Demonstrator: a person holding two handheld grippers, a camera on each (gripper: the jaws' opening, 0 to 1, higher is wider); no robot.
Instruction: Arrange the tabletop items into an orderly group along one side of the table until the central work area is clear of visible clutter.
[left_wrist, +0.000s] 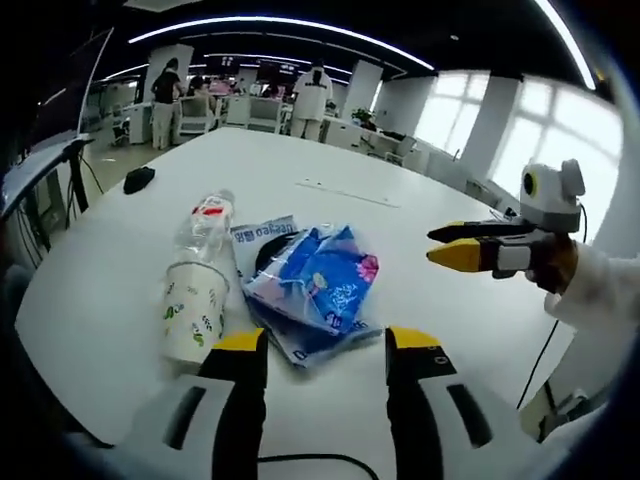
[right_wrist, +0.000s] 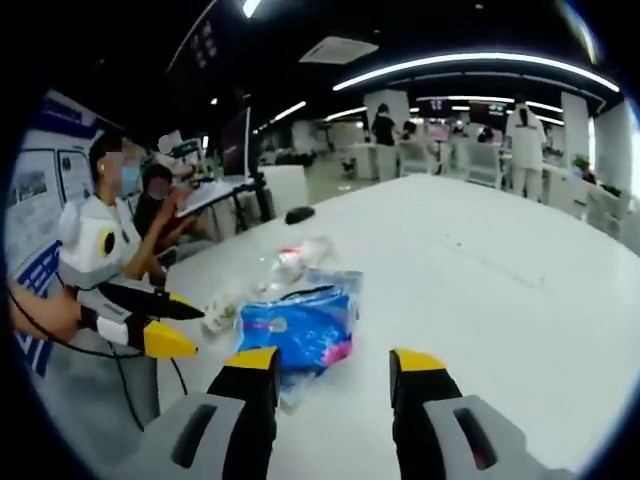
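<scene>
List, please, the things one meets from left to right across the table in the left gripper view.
Paper cup → blue packet → right gripper, hovering at the table's right edge.

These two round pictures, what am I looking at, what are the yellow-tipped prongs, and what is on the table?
A person holds a two-jaw gripper in each hand, and a fisheye camera rides on each. The left gripper view looks along the left gripper; the right gripper enters it from the right side. The right gripper view looks along the right gripper's own jaws and shows the left one too. Both stand open and hold nothing. On the white table lie a clear plastic bottle with a red cap, a paper cup on its side, a blue printed bag on a flat packet, and a small dark object farther off. People stand behind.
</scene>
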